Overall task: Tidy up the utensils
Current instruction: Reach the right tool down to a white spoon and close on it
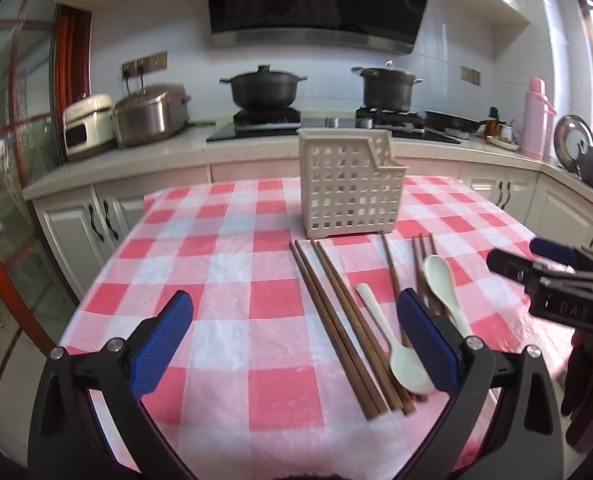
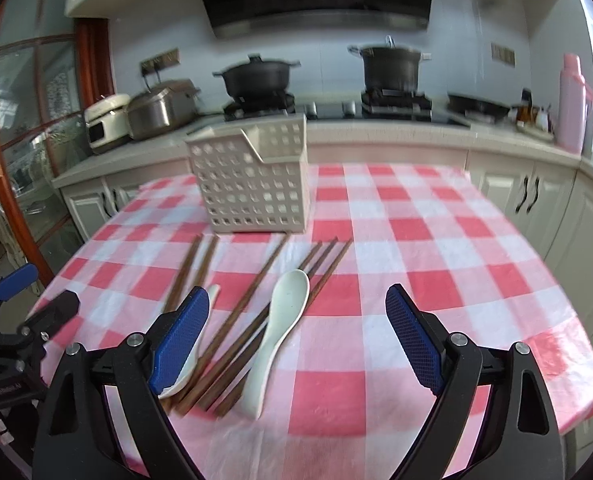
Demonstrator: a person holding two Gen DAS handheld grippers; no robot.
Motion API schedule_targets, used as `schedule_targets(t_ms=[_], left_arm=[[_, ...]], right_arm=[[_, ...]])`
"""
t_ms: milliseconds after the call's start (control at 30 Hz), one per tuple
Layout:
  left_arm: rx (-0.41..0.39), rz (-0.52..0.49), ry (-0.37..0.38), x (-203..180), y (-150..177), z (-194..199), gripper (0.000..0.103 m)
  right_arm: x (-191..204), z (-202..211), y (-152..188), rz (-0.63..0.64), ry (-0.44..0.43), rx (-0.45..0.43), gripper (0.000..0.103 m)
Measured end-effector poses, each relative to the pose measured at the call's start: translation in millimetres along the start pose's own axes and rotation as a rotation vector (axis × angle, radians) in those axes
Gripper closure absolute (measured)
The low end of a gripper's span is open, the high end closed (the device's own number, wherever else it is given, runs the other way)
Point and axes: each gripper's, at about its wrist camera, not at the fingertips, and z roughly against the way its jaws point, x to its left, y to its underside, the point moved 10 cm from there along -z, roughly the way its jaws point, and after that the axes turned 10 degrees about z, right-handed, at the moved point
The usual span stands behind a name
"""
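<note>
A cream slotted utensil holder [image 1: 350,192] [image 2: 252,182] stands upright on the red-and-white checked table [image 1: 224,280] [image 2: 416,248]. In front of it lie several brown wooden chopsticks [image 1: 336,320] [image 2: 252,304] and two pale spoons, one near [image 1: 396,344] [image 2: 184,364] and one further right [image 1: 440,280] [image 2: 280,320]. My left gripper [image 1: 296,336] is open and empty above the table, left of the utensils. My right gripper [image 2: 298,332] is open and empty, hovering over the spoons and chopsticks; it also shows in the left wrist view [image 1: 536,264].
Behind the table runs a kitchen counter [image 1: 176,152] with a rice cooker [image 1: 148,116], two black pots [image 1: 262,88] [image 1: 386,86] on a stove, a pan and a pink thermos [image 1: 536,118]. White cabinets [image 2: 536,200] stand below. A glass door [image 1: 12,120] is at left.
</note>
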Motion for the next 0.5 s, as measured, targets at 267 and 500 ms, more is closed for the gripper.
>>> schedule_targets(t_ms=[267,500], left_arm=[[0.071,0.031,-0.015,12,11,-39,0.005],[0.166,0.056,0.031,6,23,-55,0.005]], right_arm=[[6,-38,18,0.018,-0.015,0.103,0.025],[11,-67,20,0.039,-0.015,0.176,0.034]])
